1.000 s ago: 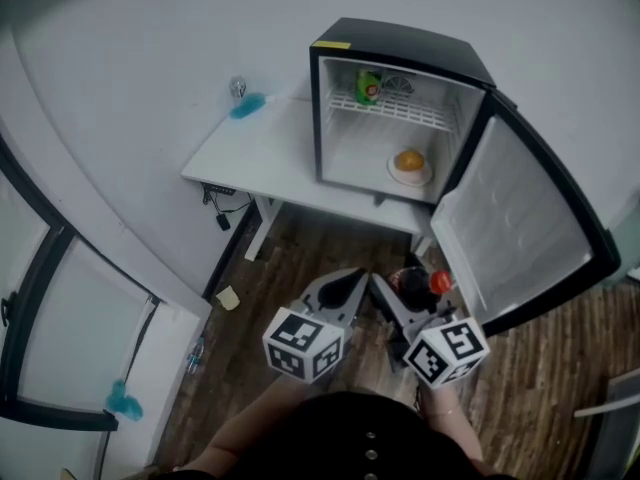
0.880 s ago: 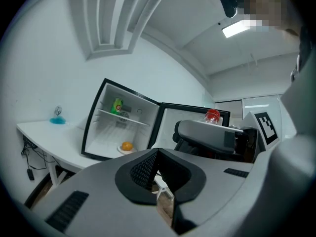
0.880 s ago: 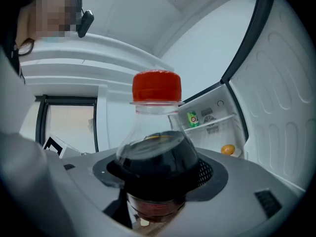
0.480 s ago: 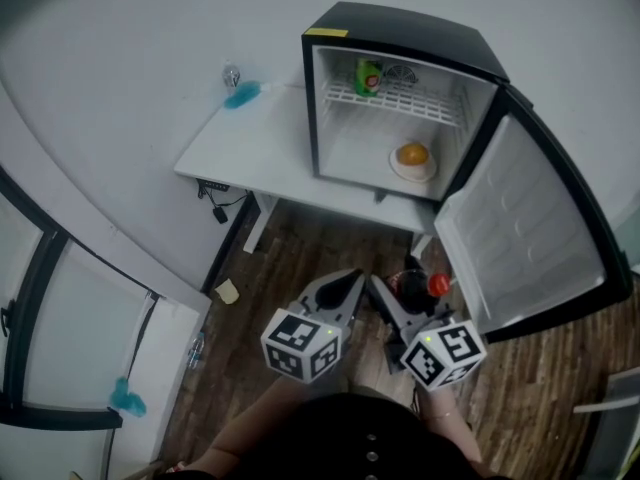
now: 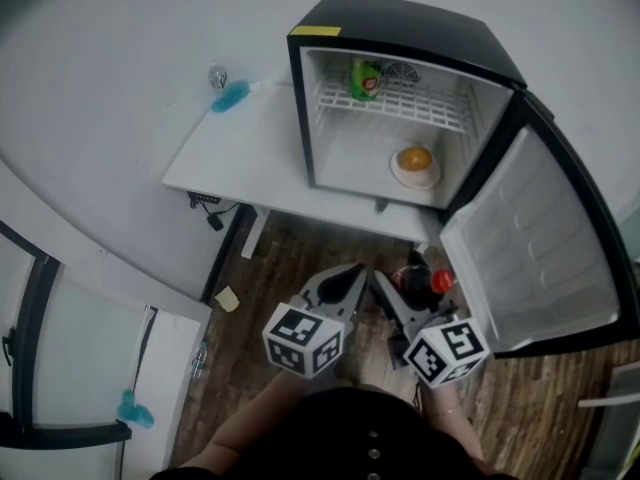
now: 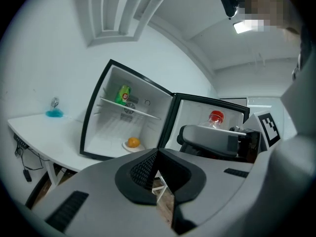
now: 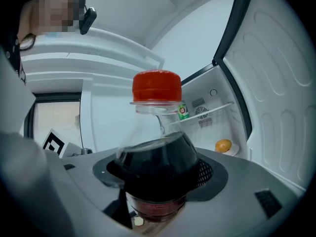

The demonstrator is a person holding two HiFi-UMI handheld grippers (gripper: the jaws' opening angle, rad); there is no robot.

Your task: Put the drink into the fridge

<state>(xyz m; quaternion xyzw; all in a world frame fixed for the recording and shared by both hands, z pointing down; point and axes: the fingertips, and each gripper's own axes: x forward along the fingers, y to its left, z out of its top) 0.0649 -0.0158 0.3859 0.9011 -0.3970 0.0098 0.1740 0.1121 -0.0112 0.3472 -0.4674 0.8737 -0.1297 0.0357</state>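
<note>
The fridge (image 5: 400, 23) had come nearer, so the drink (image 7: 158, 162) could go in soon. The right gripper (image 5: 408, 290) jaws held it; the left gripper (image 5: 347, 278) jaws were closed, empty.

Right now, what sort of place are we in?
Probably an office or lab-style test room, not a home kitchen: a black mini fridge stands open on a white table against a bare white wall, over wood-plank flooring.
</note>
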